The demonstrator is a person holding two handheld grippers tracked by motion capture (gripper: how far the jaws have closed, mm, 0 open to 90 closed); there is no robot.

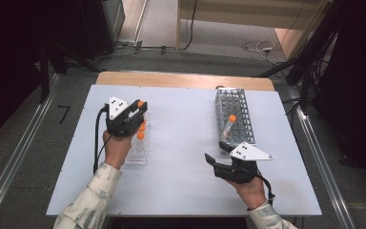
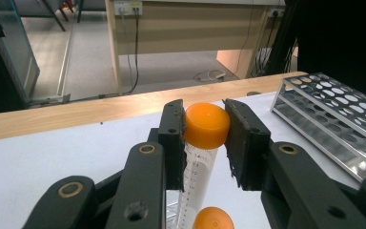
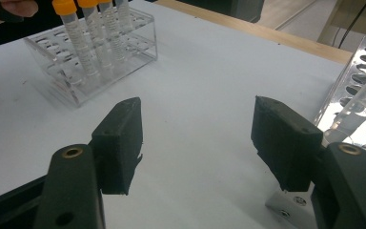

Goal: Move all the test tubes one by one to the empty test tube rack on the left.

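At a white-topped table, a person works two hand-held grippers over a pair of test-tube racks. The left gripper is clenched on the orange cap of a clear graduated tube, its two black pads pressing the cap from either side; the tube hangs upright just above the clear plastic rack at the table's left, where more orange-capped tubes stand in their holes and one cap shows directly beneath the held tube. The right gripper hangs released, jaws spread wide with nothing between them, low over the bare tabletop just beside the near end of the metal rack, in which a single orange-capped tube leans at a slant. The risk from here appears to lie in the grip itself: the pads hold only the smooth, rounded cap, not the tube body, so a sideways swing or a knock against a neighbouring cap could let the tube twist, slip out and drop onto the rack or table. A tilted lift could also catch the tube's lower end on the rack's edge and drag the light plastic rack along. At the metal rack, the leaning tube looks liable to be nudged over if the open jaws close in carelessly.
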